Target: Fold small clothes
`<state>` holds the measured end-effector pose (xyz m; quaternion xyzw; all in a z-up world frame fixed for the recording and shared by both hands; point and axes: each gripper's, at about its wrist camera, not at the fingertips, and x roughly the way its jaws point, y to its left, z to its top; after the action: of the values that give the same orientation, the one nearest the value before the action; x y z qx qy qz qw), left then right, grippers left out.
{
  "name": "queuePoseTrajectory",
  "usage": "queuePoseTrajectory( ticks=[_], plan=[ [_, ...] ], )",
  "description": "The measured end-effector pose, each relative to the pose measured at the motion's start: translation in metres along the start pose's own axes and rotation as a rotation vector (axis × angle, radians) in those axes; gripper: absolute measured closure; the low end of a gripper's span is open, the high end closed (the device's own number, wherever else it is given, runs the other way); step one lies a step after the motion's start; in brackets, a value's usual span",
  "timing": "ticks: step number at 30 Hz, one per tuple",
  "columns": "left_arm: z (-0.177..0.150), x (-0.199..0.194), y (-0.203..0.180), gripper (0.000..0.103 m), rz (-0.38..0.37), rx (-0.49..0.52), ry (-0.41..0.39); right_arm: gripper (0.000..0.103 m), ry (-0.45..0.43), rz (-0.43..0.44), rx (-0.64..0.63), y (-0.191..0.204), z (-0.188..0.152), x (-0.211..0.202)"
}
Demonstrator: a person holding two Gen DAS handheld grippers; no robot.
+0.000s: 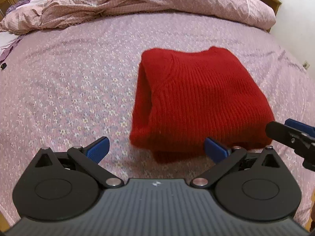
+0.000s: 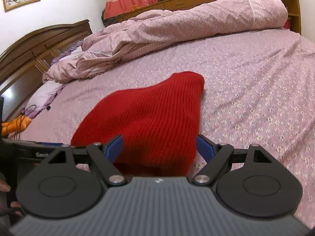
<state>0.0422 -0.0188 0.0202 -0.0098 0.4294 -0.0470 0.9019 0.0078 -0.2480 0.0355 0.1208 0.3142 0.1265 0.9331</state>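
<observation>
A red ribbed knit sweater (image 1: 196, 102) lies folded into a thick rectangle on the flowered pink bedsheet (image 1: 69, 98). My left gripper (image 1: 157, 149) hovers just in front of the sweater's near left corner. It is open, its blue pads wide apart and touching nothing. In the right wrist view the sweater (image 2: 149, 118) stretches away from my right gripper (image 2: 159, 147). That gripper is open too, and the sweater's near edge shows between its blue pads without being pinched. One of the right gripper's fingers (image 1: 291, 133) reaches in at the sweater's near right corner.
A crumpled pink duvet (image 2: 177, 31) is piled along the far side of the bed. A dark wooden headboard (image 2: 39, 45), a pillow (image 2: 43, 94) and an orange object with a cable (image 2: 17, 125) lie to the left. The left gripper's black body (image 2: 29, 151) sits close at the left.
</observation>
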Motion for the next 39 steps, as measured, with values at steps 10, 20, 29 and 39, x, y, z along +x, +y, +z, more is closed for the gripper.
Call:
queuePoseTrajectory(
  ticks=[10, 20, 29, 39],
  plan=[
    [-0.011, 0.009, -0.003, 0.000, 0.011, -0.007, 0.053, 0.021, -0.003, -0.057, -0.044, 0.011, -0.020, -0.002],
    [-0.013, 0.017, -0.004, 0.000, 0.023, -0.004, 0.071, 0.021, 0.011, -0.069, -0.025, 0.008, -0.026, 0.003],
    [-0.014, 0.018, -0.003, 0.000, 0.026, -0.005, 0.077, 0.021, 0.025, -0.068, -0.007, 0.006, -0.027, 0.005],
    [-0.015, 0.018, -0.003, 0.000, 0.026, -0.007, 0.084, 0.021, 0.028, -0.067, 0.002, 0.005, -0.027, 0.007]
  ],
)
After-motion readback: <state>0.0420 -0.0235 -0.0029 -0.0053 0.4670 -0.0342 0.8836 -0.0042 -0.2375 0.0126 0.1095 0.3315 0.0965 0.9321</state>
